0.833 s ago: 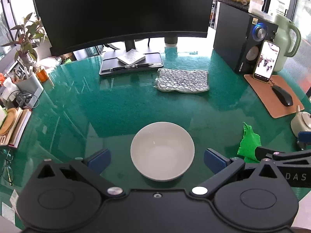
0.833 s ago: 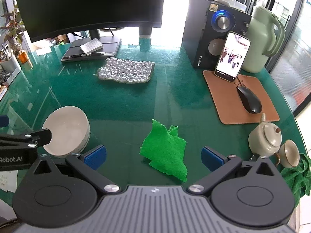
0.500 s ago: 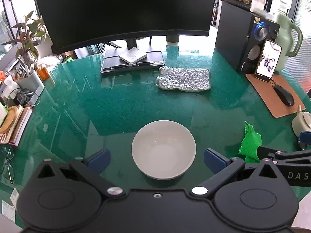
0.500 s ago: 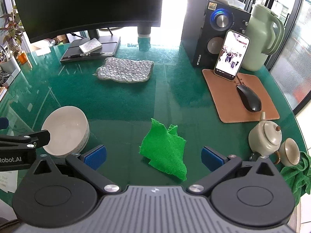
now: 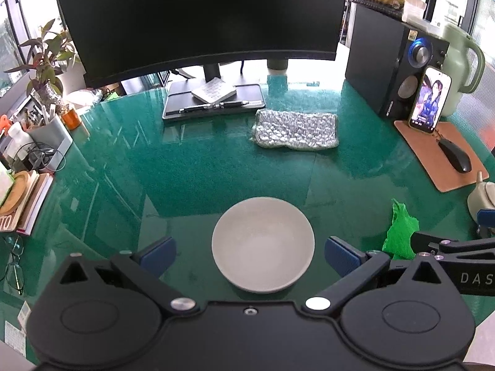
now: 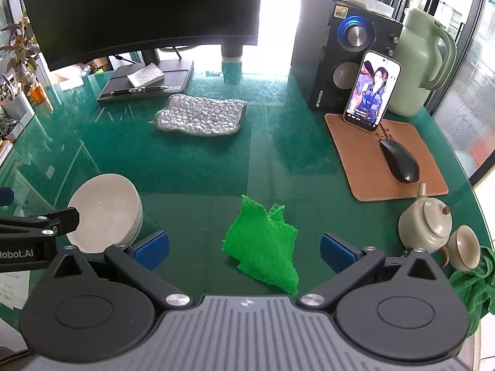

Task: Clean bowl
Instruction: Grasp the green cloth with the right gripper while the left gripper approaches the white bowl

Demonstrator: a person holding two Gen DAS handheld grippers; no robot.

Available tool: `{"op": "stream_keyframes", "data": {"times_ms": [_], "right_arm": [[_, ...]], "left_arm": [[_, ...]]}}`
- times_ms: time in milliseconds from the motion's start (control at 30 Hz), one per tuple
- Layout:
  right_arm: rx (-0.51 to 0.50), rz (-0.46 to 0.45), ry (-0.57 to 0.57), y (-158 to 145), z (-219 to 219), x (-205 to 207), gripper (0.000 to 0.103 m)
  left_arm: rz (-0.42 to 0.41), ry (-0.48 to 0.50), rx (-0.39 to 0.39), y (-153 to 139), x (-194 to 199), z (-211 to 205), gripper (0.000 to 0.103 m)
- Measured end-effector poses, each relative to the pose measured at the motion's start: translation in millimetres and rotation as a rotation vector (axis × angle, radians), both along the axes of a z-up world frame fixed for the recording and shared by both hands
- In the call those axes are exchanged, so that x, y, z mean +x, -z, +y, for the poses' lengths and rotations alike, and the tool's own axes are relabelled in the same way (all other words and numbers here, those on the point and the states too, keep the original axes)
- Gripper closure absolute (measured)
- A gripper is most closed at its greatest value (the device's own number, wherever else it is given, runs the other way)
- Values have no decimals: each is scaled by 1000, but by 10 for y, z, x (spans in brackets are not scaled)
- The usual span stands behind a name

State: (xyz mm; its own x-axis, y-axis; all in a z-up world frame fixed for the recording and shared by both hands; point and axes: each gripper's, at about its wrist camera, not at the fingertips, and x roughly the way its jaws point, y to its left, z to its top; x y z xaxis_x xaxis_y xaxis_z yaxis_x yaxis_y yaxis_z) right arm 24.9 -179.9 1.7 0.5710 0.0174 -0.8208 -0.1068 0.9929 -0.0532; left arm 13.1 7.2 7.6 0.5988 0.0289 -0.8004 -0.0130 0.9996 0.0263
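Note:
An empty white bowl [image 5: 263,244] stands on the green glass table, between the wide-open blue pads of my left gripper [image 5: 250,253], which hovers above it without touching. The bowl also shows at the left of the right wrist view [image 6: 103,213]. A crumpled bright green cloth [image 6: 263,241] lies on the table between the open pads of my right gripper [image 6: 244,249], which is empty. The cloth shows at the right of the left wrist view [image 5: 399,232], partly behind the right gripper's arm.
A monitor [image 5: 198,15] and its stand are at the back, with a silver bubble-wrap pad [image 5: 295,130] in front. A speaker [image 6: 343,49], phone [image 6: 371,91], green jug [image 6: 423,61], mouse [image 6: 399,160] on a brown mat, teapot [image 6: 425,219] and cup [image 6: 464,247] crowd the right. Books and a plant sit left.
Both grippers have drifted very slightly; the views shift a little. The bowl and cloth have not moved. The jaws stay open.

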Motion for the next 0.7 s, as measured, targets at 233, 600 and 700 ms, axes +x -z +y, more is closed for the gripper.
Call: {"op": "stream_keyframes", "data": {"times_ms": [233,600,700], "right_arm": [[80,-259,-43,90,-328,-106,0],[211,-195,60,522,-624,-57,1],[189,-137,24,625,-528,20,1]], "left_arm": [[-158,63,-363,98,-91,534,1],[-15,-236,-447,570,-35,956,1],[34,-245,-399,632,68,964,1]]}}
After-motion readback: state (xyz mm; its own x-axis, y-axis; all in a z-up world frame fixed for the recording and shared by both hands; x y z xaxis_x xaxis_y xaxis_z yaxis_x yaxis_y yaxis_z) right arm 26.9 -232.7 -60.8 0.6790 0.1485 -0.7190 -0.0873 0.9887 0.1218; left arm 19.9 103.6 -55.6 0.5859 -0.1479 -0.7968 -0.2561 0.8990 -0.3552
